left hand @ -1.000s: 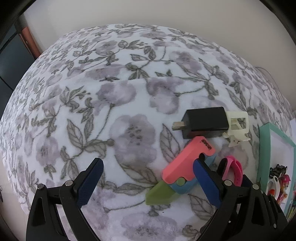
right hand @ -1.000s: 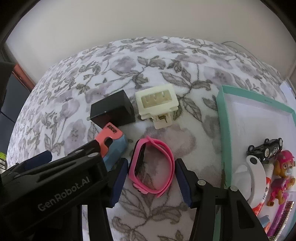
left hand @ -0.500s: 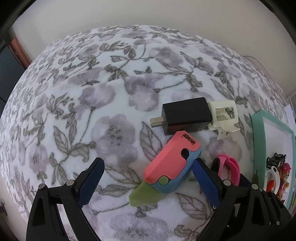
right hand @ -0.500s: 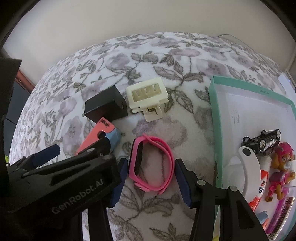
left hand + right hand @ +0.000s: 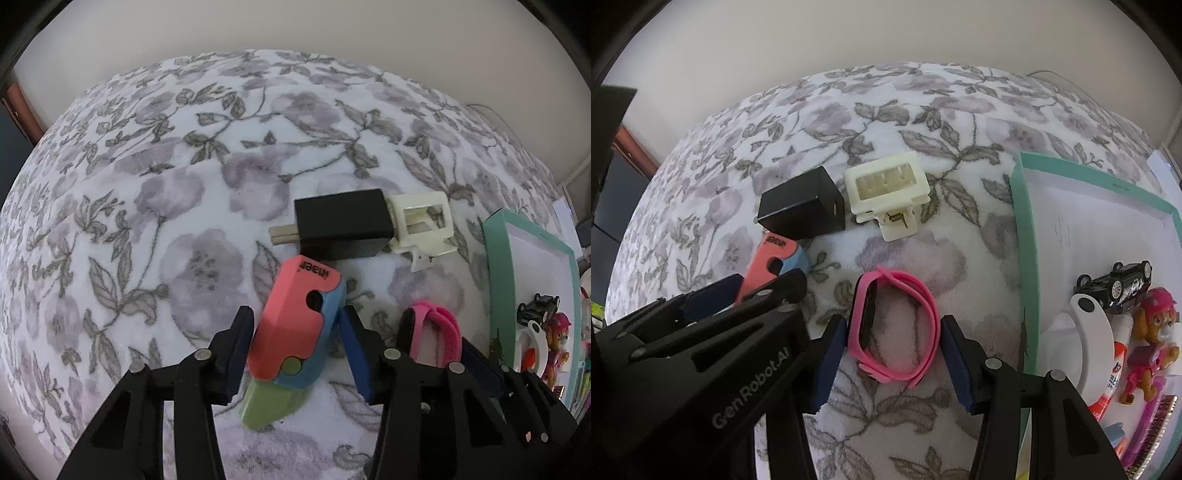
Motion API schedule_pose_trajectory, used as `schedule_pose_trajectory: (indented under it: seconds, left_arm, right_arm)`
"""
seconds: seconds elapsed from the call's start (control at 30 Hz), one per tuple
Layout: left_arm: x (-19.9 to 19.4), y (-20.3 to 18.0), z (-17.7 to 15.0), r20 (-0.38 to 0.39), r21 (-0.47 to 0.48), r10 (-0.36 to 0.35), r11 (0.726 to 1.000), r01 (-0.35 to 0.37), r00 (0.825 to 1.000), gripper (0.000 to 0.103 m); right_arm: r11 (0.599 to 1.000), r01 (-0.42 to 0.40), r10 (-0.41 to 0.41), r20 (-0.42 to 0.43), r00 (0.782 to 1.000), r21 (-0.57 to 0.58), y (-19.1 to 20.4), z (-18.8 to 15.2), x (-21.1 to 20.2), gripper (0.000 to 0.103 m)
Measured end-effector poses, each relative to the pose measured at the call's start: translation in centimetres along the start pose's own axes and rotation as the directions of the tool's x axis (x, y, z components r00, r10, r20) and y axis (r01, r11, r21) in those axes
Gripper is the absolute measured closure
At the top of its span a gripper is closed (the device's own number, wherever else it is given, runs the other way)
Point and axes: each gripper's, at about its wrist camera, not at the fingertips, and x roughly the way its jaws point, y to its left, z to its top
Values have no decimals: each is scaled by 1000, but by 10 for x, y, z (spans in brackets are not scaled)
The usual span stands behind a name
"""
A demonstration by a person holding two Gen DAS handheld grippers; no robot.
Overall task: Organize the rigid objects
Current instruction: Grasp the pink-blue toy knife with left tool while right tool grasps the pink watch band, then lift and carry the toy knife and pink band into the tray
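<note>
Your left gripper (image 5: 295, 332) pointed steeply down at a floral blanket (image 5: 155, 206), and its jaws were closing around a toy knife (image 5: 295, 328) — pink and blue handle, green blade tip toward the camera. The blue pads sat at the handle's two sides; the left pad looked to be touching, while contact on the right one could not be told for sure. Just beyond the knife's far end lay a black charger (image 5: 341, 229), prongs pointing left, with a cream clip (image 5: 423, 225) touching its right end.

Your right gripper (image 5: 892, 339) stood part open over a pink watch band (image 5: 894, 326), which lay on the blanket between the pads. The left pad was against the band's dark face; the right pad was just beside the strap — whether it pressed could not be told. To that gripper's right sat a teal-rimmed box (image 5: 1027, 258) holding a black toy car (image 5: 1115, 286), a puppy figure (image 5: 1154, 332) and other small things.
</note>
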Motion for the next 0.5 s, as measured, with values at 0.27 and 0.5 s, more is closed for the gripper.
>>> schedule_pose_trajectory:
  seconds: [0.27, 0.5]
  left_arm:
    - [1, 17, 2, -33, -51, 29, 998, -31, 999, 53]
    - [2, 30, 3, -47, -92, 60, 994, -64, 997, 53]
  right_arm:
    - [998, 43, -43, 8, 999, -45, 8, 0, 4, 47]
    - [994, 81, -80, 22, 997, -72, 13, -1, 6, 46]
